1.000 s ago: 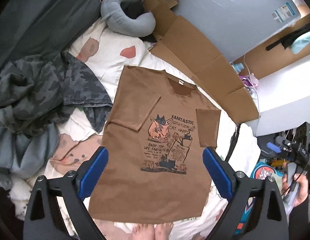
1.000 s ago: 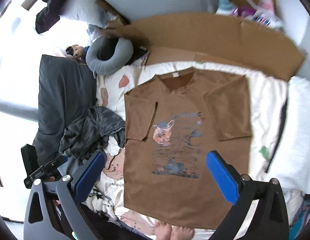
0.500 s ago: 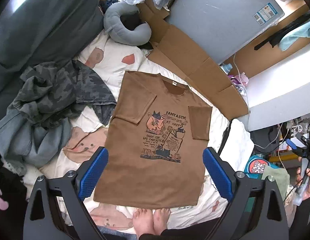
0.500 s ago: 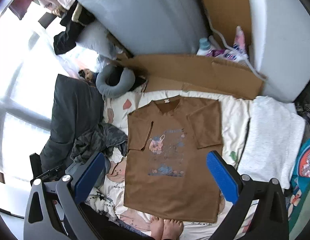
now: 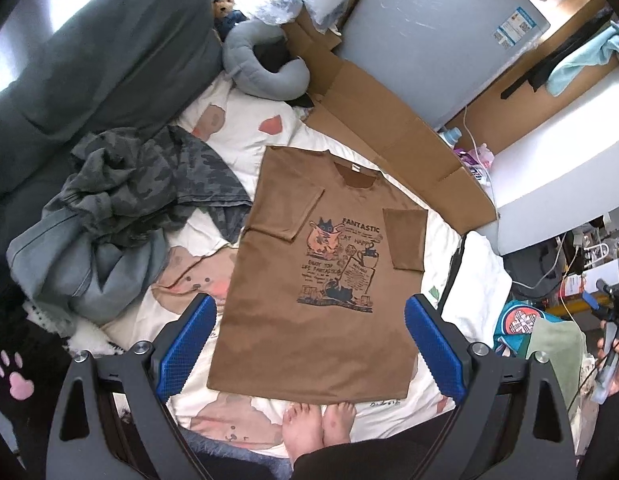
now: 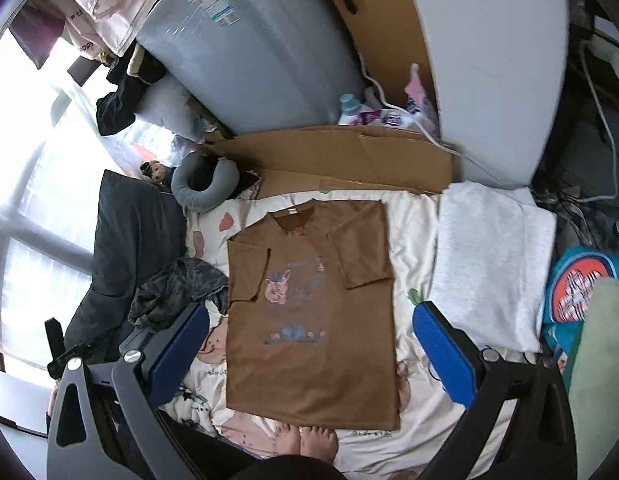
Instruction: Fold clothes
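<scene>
T-shirt (image 5: 321, 296) of brown cloth lies flat and face up on a cream blanket (image 5: 245, 148), both sleeves folded in over the chest, well below the two claws. The left claw (image 5: 309, 344) hangs above it with its blue pads spread wide and nothing between them; the right claw (image 6: 309, 354) is likewise spread wide and empty, high over the same shirt. The shirt's hem lies just beyond a person's bare feet (image 5: 319, 426), its collar pointing away toward flattened cardboard (image 5: 393, 128). A printed cat picture with the word FANTASTIC sits on the chest. Left of the shirt, a heap of camouflage and grey clothes (image 5: 121, 216) touches its edge near the folded sleeve. A grey neck pillow (image 5: 261, 68) rests past the blanket's far corner. In the right wrist view a white folded towel (image 6: 489, 264) lies to the right of the shirt, apart from it.
</scene>
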Action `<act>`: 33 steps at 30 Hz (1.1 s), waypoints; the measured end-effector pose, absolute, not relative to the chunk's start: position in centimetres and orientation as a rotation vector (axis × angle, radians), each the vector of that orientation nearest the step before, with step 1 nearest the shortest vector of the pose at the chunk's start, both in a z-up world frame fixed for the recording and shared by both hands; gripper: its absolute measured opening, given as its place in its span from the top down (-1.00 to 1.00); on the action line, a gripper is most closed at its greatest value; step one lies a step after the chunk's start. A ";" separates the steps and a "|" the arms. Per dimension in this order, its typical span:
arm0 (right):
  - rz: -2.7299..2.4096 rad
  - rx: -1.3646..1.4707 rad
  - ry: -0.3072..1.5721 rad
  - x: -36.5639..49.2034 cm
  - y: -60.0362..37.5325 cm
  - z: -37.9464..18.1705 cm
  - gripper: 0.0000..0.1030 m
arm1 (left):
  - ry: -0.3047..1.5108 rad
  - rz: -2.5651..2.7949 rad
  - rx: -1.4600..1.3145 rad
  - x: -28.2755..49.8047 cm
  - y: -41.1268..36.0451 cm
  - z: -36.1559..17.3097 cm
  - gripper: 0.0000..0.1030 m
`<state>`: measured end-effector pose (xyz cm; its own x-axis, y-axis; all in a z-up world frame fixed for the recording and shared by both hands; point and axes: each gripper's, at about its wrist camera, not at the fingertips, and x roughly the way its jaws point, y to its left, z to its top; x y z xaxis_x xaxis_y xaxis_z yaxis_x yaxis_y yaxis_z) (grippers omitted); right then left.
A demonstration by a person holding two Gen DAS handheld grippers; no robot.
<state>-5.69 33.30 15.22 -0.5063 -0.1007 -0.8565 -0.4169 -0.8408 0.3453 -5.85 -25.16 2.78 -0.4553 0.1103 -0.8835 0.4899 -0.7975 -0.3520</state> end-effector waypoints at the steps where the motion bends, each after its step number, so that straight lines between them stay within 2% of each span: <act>1: 2.447 -1.446 0.790 -5.0 33.6 15.1 -0.99 | 0.865 -2.338 1.480 -5.3 -25.3 2.8 -0.85; 20: 2.433 -1.511 0.711 4.1 33.7 10.6 -0.99 | 0.793 -2.347 1.440 2.6 -24.9 -0.1 -0.85; 25: 2.408 -1.524 0.663 5.2 33.7 9.1 -0.99 | 0.821 -2.327 1.446 3.9 -25.0 -2.0 -0.85; 33: 2.394 -1.523 0.705 6.5 34.8 5.2 -0.99 | 0.875 -2.289 1.458 5.6 -25.5 -5.3 -0.85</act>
<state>6.47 34.79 5.23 -0.4399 -0.0712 -0.8952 -0.4252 -0.8615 0.2774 5.58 -25.49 -5.27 -0.4465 0.0777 -0.8914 0.5366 -0.7740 -0.3362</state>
